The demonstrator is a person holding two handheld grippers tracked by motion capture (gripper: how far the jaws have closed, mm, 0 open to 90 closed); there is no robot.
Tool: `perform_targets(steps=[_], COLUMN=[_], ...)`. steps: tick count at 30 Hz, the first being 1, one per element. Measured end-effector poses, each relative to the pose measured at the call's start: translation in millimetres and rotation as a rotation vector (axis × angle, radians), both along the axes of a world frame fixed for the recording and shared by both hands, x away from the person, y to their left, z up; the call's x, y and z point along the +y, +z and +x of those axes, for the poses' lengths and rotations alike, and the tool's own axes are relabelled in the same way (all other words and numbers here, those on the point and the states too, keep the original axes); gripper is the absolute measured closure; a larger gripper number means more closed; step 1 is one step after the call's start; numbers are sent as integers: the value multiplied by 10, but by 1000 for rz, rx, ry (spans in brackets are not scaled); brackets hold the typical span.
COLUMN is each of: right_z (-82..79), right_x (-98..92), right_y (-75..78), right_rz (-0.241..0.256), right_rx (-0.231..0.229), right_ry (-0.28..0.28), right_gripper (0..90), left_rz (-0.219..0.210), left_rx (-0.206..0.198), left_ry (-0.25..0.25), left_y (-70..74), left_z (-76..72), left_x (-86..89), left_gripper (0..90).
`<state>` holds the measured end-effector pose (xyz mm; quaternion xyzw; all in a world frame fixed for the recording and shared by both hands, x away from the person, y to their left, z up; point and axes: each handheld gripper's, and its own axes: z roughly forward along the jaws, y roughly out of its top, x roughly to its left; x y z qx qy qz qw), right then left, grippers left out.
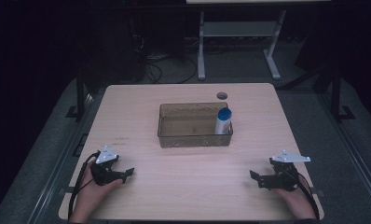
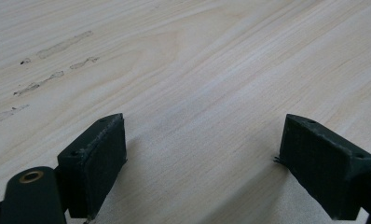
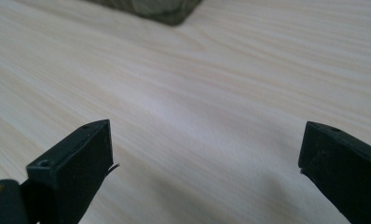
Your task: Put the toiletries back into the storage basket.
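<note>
left gripper (image 2: 202, 154) jaws spread wide, empty, low over wooden table (image 2: 197, 70) | right gripper (image 3: 204, 163) jaws spread wide, empty | white bottle with blue cap (image 1: 223, 121) upright in right end of clear bin (image 1: 174, 137), well apart from both

Wooden table (image 1: 188, 186) with a round grommet hole (image 1: 222, 95) near its far edge and faint scuff marks (image 2: 58, 46) on its surface. Beyond it, on the dark floor (image 1: 239, 65), stand a white desk frame (image 1: 239, 32) and loose cables (image 1: 165, 65).
</note>
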<state>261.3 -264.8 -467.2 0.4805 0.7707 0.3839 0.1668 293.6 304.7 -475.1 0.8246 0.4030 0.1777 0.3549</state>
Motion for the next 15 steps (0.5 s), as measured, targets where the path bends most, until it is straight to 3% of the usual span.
perform_targets(steps=[10, 15], right_z=[-99, -107], right_x=[-68, -54], right_y=[-152, -154], right_rz=[-94, -111], right_rx=[31, 31], right_ry=[-18, -20], right_gripper=[23, 23], left_rz=[0, 0], left_rx=[0, 0], left_ry=[0, 0], left_y=[0, 0], left_z=[0, 0], left_x=[0, 0], left_gripper=[133, 133])
